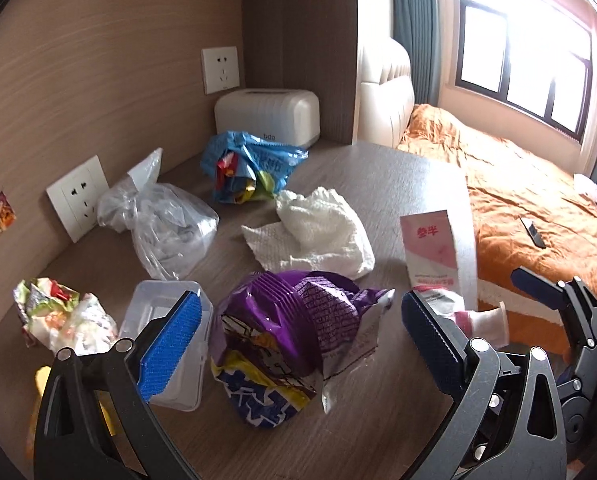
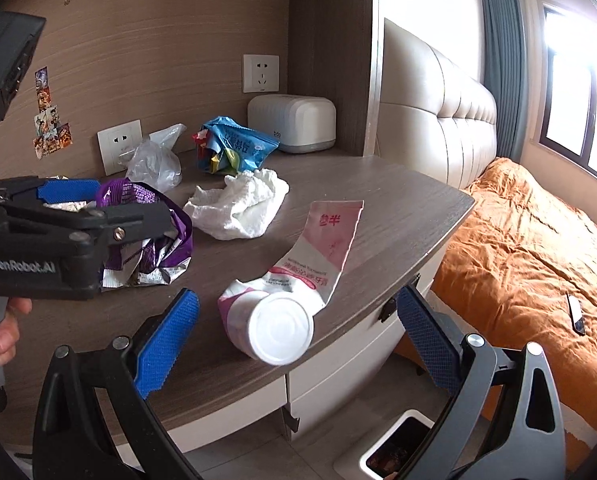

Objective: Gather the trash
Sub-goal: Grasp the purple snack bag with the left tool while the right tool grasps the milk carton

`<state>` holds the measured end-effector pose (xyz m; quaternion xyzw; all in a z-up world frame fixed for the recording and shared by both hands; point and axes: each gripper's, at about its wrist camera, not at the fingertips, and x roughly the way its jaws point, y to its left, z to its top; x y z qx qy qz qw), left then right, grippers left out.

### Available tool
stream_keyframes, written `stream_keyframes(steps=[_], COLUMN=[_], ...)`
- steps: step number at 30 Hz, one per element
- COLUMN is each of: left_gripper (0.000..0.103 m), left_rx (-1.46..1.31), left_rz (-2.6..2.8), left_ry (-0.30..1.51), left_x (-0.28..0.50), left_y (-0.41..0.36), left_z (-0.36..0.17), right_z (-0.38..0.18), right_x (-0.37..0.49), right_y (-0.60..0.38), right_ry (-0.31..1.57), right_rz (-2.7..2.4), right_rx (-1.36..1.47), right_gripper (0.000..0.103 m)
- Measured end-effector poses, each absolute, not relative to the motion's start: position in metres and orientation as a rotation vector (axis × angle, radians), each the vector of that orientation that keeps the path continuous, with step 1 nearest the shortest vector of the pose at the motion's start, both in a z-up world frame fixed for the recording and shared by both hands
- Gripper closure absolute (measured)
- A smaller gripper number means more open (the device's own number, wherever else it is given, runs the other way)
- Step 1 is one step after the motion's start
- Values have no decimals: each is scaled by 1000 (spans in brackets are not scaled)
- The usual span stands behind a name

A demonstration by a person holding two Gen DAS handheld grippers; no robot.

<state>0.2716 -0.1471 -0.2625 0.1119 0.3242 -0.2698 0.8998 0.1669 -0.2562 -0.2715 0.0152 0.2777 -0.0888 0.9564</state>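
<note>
Both the left claw (image 1: pixel 298 344) and right claw (image 2: pixel 298 332) are spread; nudging the toothpaste tube (image 2: pixel 294 280) overhanging the table (image 2: pixel 398 204) near edge risks dropping it.

Purple snack wrapper (image 1: pixel 298 320) at six o'clock, blue snack bag (image 1: pixel 250 164) at twelve, white crumpled tissue (image 1: pixel 318 228), pink-and-white toothpaste tube (image 2: pixel 298 280), grey woodgrain desk (image 1: pixel 378 176), orange bedspread (image 1: pixel 518 200).

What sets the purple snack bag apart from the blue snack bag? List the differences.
The purple snack bag lies near the table's front, between the left gripper's open fingers; the blue snack bag sits far back by the white box. The purple one shows yellow and silver lining; the blue one holds colourful wrappers. Both are crumpled, opened and ungripped.
</note>
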Motion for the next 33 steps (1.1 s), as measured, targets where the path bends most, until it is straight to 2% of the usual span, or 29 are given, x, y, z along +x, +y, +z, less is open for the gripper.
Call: stream_keyframes(steps=[12,18,23,28,33], left_gripper=[6,14,21,28,35], left_rx=[282,308,329,351,353], left_rz=[-548,-543,-532,-516,-501], left_ry=[742,773,768,755,731], left_x=[284,286,284,282,281], left_y=[-163,-166,-168,-169,-167], left_z=[-276,-280,-280,-279,-276], right_z=[-279,-282,-287,-287,-285], right_x=[177,182,185,183,184], right_y=[-254,-255,-256,-253,-250], right_ry=[530,549,575,552,557], right_rz=[-150,-111,-81,-78,-56], right_rx=[11,19,39,12,2], right_gripper=[7,21,49,58,59])
